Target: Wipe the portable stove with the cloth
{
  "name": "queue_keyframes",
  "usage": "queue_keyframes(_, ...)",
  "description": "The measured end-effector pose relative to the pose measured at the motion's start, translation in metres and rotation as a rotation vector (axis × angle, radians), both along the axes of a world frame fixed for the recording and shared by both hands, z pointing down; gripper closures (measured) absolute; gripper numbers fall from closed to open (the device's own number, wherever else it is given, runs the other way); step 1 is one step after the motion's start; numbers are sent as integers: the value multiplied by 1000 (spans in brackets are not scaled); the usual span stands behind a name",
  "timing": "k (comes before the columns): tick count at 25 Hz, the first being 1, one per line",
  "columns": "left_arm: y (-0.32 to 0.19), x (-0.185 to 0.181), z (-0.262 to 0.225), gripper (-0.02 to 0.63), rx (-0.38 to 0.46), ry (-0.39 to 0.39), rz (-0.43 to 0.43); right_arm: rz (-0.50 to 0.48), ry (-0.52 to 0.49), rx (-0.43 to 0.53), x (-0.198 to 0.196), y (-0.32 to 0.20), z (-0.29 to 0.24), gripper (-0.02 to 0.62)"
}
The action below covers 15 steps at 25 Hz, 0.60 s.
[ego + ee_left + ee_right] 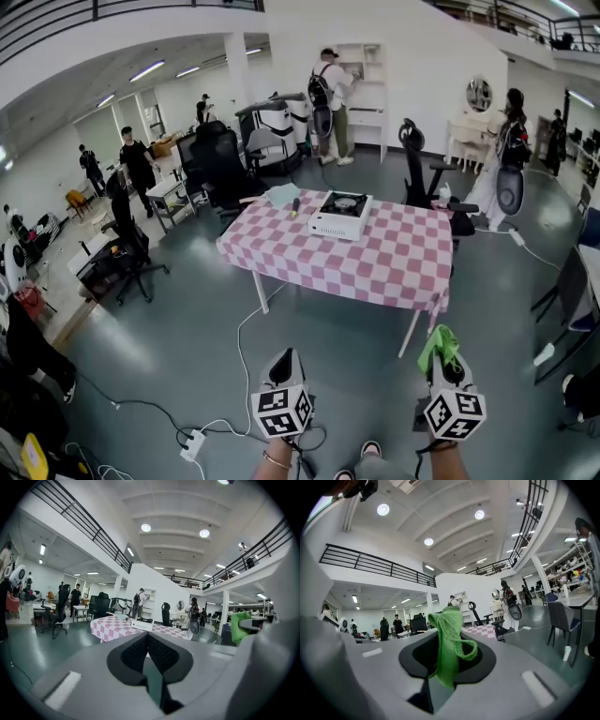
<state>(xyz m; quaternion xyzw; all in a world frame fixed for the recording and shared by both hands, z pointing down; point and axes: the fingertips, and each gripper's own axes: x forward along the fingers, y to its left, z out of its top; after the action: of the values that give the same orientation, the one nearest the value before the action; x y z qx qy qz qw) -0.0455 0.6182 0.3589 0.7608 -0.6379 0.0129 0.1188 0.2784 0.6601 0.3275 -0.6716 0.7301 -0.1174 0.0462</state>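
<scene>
Your right claw (444, 367) is clamped on the green cloth (449, 641); your left claw (148, 644) is closed on nothing. The stove (341, 214) sits on the checkered counter (394, 258), well ahead of both.

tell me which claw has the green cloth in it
The right claw: its jaws are shut on the green cloth, which sticks up out of them. The left claw is shut with nothing between its jaws.
</scene>
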Motion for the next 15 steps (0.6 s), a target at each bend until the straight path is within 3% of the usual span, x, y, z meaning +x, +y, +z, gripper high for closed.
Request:
queue_keyframes(6,-34,0,6,606,-13,2,-5,13,-5,-18,8,-36,9,512)
queue_keyframes(15,-121,10,-4,606,0,-1,-56,-59,-6,-27,20,-139,8,512)
